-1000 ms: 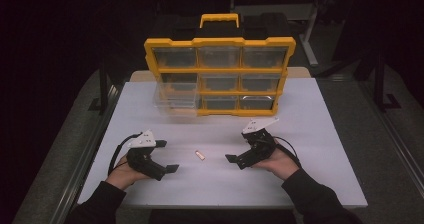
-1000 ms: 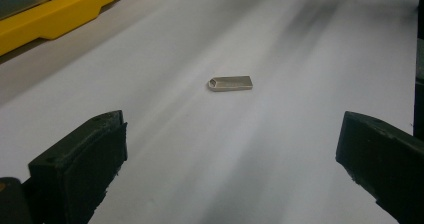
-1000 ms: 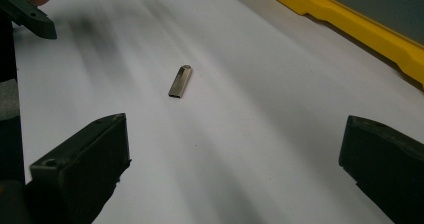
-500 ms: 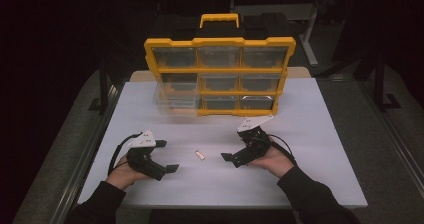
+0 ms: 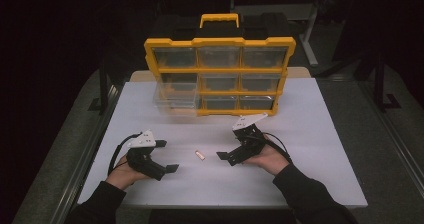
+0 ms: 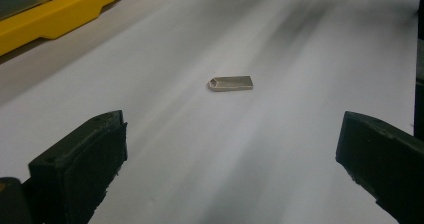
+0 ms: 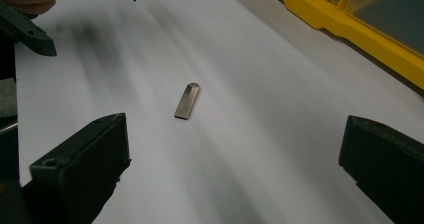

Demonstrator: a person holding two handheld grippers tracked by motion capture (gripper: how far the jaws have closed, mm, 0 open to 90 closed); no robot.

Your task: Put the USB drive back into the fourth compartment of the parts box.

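Observation:
A small silver metal USB stick (image 5: pixel 200 155) lies flat on the white table (image 5: pixel 310 119), between my two grippers. My left gripper (image 5: pixel 168 156) rests to its left, open and empty. In the left gripper view the stick (image 6: pixel 231 83) lies ahead of the wide-apart jaws (image 6: pixel 232 134). My right gripper (image 5: pixel 231 146) sits just right of the stick, open too, with nothing between its fingers. From the right gripper view the stick (image 7: pixel 187 101) is slightly left of centre, beyond the jaws (image 7: pixel 235 139), untouched.
A yellow organiser (image 5: pixel 220 74) with clear drawers and a yellow handle stands at the back of the table. One clear drawer (image 5: pixel 175 98) at its lower left is pulled out. The organiser's yellow edge (image 7: pixel 350 29) passes to the right gripper's right.
My right gripper has slid left, closer to the USB stick. The left gripper and the stick have stayed where they were.

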